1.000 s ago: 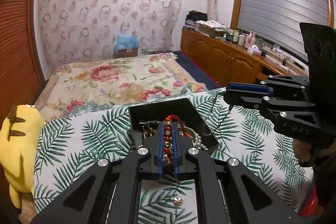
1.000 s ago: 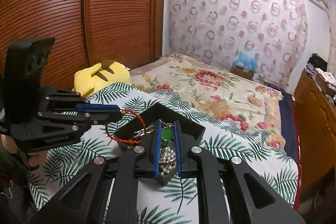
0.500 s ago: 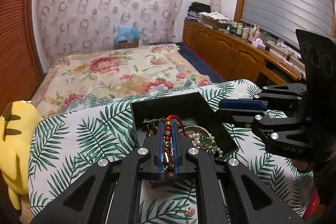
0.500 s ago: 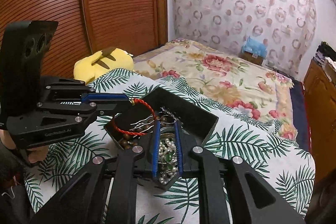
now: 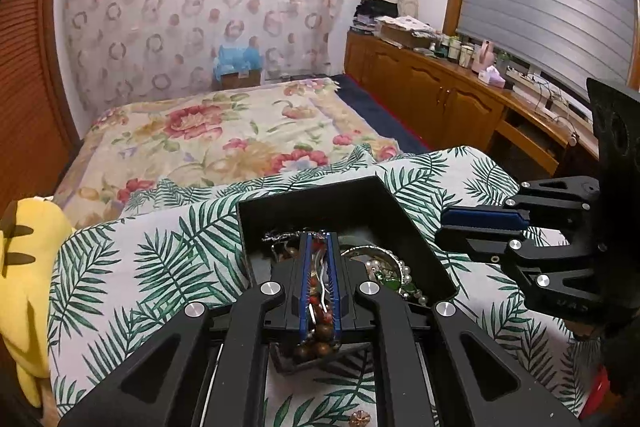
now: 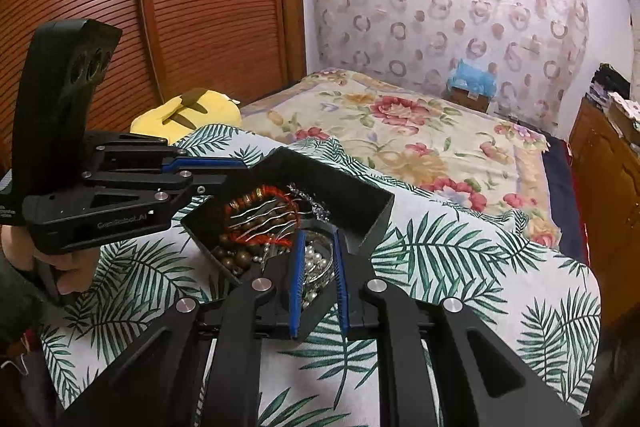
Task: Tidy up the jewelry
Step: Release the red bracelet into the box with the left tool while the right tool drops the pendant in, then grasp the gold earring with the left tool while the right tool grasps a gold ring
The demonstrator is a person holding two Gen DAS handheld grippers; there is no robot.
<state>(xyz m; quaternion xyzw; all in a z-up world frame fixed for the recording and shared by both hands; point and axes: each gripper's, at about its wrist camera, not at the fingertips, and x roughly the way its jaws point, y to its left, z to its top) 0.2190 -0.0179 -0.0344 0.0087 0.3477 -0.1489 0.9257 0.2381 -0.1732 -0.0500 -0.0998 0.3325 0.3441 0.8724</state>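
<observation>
**Both grippers over the jewelry box; bracelet at drop point**

- Black box sits on the palm-leaf cloth, directly below and just ahead of both sets of fingertips. Heap inside: wooden beads, silver wire pieces, chains.
- Left gripper: clenched on the red beaded bracelet. Red beads and cord show squeezed between its blue pads. From the right wrist view, the tip is over the box corner on its own side, and the loop runs forward from the tip and lies across the heap, inside the walls.
- Right gripper: jaws narrow, with a slit between the pads. The pearl strand shows through that slit, below the tips, in the near corner of the box. Cannot tell whether the pads pinch any of it.
- Key relation: the bracelet's loop is inside the rim and below the left tips, its long side running away from them. Judgement: letting go should drop it in, with no further travel needed. The left hand is the nearer one to it.
- Risk: the cord may snag on the pads.
</observation>
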